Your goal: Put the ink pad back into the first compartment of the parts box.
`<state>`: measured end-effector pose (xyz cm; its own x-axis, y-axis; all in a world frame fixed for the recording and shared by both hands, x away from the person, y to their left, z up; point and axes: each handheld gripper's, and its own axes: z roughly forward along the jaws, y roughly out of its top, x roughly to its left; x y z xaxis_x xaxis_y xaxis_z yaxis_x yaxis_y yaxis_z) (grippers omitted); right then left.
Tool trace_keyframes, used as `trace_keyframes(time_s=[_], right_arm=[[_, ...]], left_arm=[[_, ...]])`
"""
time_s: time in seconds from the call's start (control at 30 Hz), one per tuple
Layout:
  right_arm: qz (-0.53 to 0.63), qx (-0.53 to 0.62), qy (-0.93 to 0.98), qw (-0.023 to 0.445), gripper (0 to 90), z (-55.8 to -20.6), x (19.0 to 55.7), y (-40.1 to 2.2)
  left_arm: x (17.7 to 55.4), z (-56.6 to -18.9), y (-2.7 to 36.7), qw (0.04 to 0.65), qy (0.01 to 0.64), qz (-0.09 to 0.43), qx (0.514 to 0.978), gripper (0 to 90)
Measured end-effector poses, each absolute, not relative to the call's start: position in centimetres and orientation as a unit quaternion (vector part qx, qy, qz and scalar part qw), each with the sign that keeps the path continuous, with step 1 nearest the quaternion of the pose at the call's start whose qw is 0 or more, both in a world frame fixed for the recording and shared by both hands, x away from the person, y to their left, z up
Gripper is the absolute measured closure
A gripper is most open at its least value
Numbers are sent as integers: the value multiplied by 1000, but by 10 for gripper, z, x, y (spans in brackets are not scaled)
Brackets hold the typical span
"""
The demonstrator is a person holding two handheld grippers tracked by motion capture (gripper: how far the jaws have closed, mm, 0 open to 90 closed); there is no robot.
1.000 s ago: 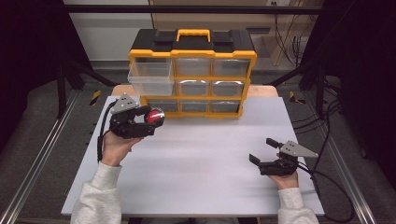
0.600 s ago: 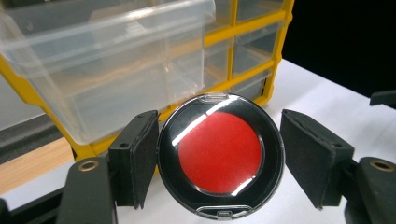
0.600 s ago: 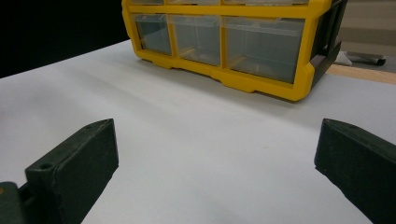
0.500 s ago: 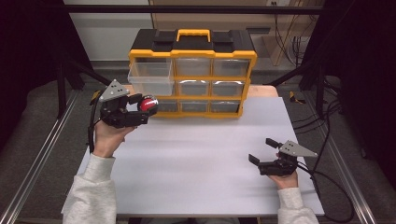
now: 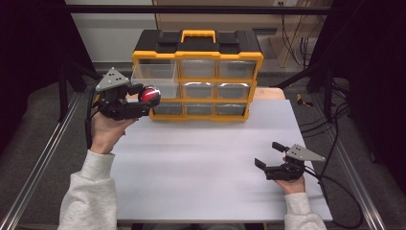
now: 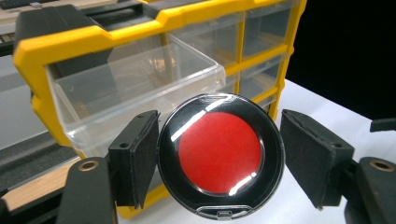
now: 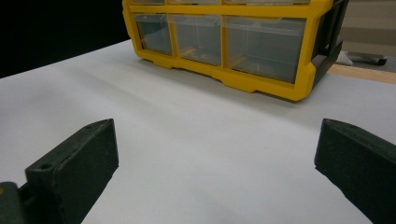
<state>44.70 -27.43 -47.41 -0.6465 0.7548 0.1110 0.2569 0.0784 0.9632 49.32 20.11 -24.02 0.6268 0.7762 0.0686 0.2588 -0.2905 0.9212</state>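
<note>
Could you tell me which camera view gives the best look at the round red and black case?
The left gripper view: the round red and black case sits close up between the left gripper pads. The high view shows it small, near the open drawer.

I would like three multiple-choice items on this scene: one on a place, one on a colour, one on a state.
1. Where is the round red-and-black case?
A. between the left tool's jaws
B. on the white table
C. inside a shut drawer

2. What colour is the frame of the drawer organizer?
A. blue
B. yellow
C. green

3. How is the top-left drawer?
A. pulled out
B. pushed in
C. removed

Key: 1 A, the left tool clamps it. 2 B, yellow rails surround the clear drawers. 3 A, it juts forward of the frame.
</note>
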Motion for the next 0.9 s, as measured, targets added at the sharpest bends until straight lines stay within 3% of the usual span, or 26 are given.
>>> trace_keyframes(time_s=[0.9], right_arm=[[575,359,702,219,2,-474,447,-274]], left_arm=[[532,-211,202,485,375,273,742,295]])
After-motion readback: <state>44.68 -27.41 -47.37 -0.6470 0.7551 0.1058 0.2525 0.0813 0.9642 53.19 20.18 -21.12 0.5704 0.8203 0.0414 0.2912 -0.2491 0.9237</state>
